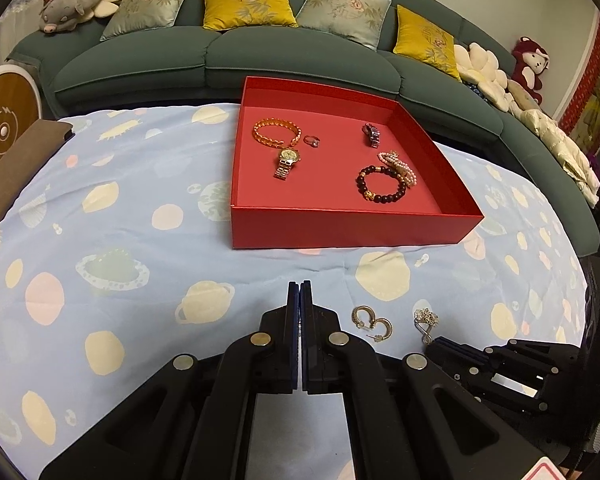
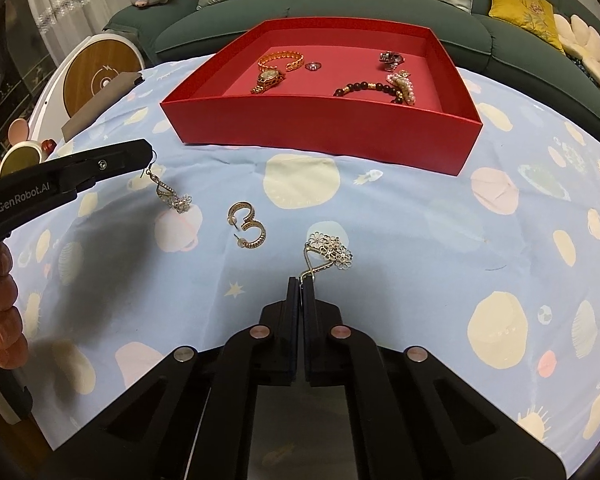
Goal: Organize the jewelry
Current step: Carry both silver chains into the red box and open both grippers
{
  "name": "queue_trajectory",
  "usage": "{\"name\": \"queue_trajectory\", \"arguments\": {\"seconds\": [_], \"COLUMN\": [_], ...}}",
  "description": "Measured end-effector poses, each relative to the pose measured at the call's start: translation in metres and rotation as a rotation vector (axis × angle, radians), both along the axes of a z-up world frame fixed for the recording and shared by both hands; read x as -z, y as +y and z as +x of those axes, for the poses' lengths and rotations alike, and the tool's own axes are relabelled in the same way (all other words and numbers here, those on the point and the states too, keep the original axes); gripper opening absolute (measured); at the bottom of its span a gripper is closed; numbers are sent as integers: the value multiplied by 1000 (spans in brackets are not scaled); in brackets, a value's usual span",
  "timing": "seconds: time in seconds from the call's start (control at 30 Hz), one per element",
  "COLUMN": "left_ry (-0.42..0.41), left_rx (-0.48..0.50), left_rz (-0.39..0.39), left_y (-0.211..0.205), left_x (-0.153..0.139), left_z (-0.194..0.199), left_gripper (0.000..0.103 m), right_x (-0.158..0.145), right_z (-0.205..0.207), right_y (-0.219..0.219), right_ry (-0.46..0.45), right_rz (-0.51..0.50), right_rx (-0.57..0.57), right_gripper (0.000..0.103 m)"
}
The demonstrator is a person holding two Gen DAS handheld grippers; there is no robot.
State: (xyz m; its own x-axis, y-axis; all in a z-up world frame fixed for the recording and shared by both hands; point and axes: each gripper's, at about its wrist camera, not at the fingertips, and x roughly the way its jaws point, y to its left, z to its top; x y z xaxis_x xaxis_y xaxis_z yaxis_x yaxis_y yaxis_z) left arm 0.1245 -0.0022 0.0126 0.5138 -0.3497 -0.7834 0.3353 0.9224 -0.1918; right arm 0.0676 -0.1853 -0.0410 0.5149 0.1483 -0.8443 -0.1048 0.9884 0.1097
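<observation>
Both grippers worked over the planet-print cloth (image 2: 400,240), each clenched on one flower drop earring by its hook so the ornament hung or lay free: the left gripper (image 2: 150,156) dangled its earring (image 2: 172,196) clear of the cloth. The right gripper (image 2: 300,280) pinched the matching earring (image 2: 328,252) still lying there. The hoop pair (image 2: 248,226) lay between them, near the red box (image 2: 320,124) holding bracelets and watch, likely the destination.
</observation>
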Motion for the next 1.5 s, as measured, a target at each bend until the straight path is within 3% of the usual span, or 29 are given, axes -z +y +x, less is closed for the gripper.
{"name": "queue_trajectory", "arguments": {"seconds": [0.57, 0.93, 1.5], "left_ry": [-60, -133, -176], "left_rx": [-21, -38, -48], "left_rz": [-46, 3, 126], "left_y": [-3, -25, -40], "left_x": [-39, -63, -70], "left_z": [-3, 8, 55], "left_gripper": [0, 0, 0], "right_x": [-68, -125, -127], "right_z": [0, 24, 77], "right_y": [-23, -27, -42], "right_ry": [-157, -283, -252], "right_rz": [54, 93, 70], "right_rx": [64, 100, 104], "right_gripper": [1, 1, 1]}}
